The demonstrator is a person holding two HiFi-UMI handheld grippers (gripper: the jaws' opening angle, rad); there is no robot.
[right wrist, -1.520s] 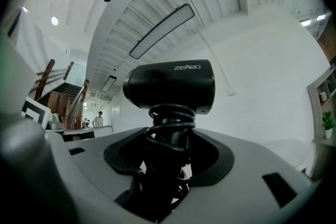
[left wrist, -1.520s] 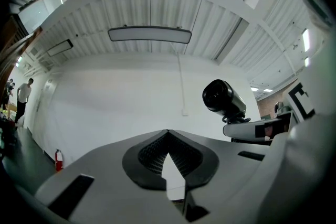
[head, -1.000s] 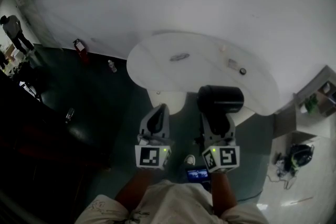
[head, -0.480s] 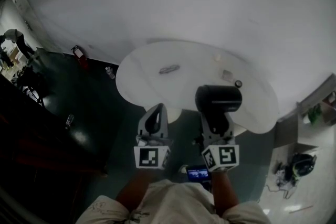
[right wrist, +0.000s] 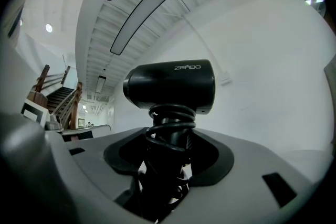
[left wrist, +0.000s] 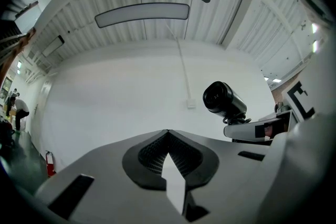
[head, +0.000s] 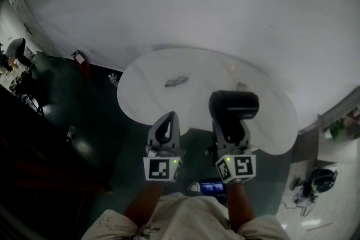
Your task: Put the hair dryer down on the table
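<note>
Over the near edge of the white table [head: 163, 101], as the head view shows it, the right tool [head: 232, 133] is clenched on the handle of a black hair dryer [head: 234, 105]. The dryer stands upright in the air, its cord [right wrist: 169, 128] coiled round the handle between the jaws. Just beside it the left tool [head: 165, 130] has its jaws pressed together with nothing between them, and farther back on the table lie a small dark looped thing [head: 176, 82] and a pale item [head: 230, 67], both too small to identify.
</note>
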